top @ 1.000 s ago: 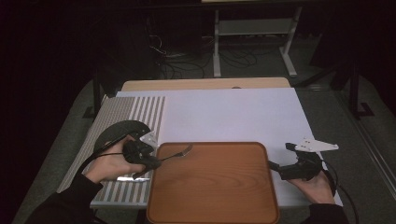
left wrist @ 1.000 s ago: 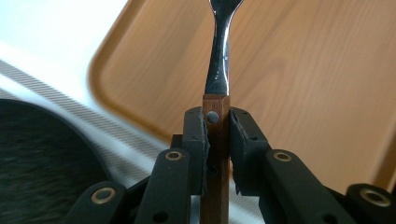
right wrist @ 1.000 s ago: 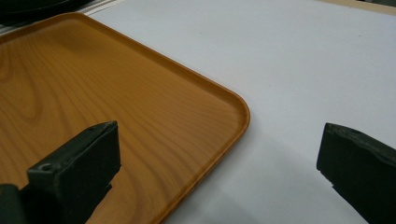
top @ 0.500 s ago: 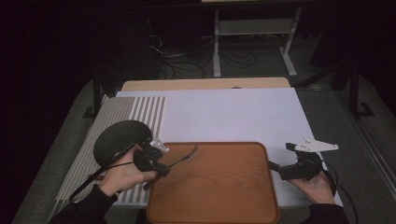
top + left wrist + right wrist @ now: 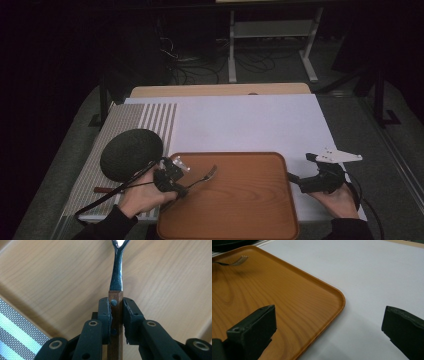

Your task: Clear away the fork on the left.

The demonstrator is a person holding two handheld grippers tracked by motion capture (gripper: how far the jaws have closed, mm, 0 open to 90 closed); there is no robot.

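Fork (image 5: 204,177) over the wooden tray (image 5: 250,220), left hand-held gripper (image 5: 181,190) clamped on its wooden handle seen close in the left gripper view, right hand-held gripper (image 5: 291,178) wide open, empty, straddling the tray's corner.

A smooth wood-grain tray (image 5: 240,200) with a soft sheen is seen. The fork (image 5: 117,275) is made of dull, worn metal with a wooden handle. A matt white sheet (image 5: 250,125) covers the desk. The woven mat (image 5: 125,125) looks coarse, the dark plate (image 5: 131,154) matt.
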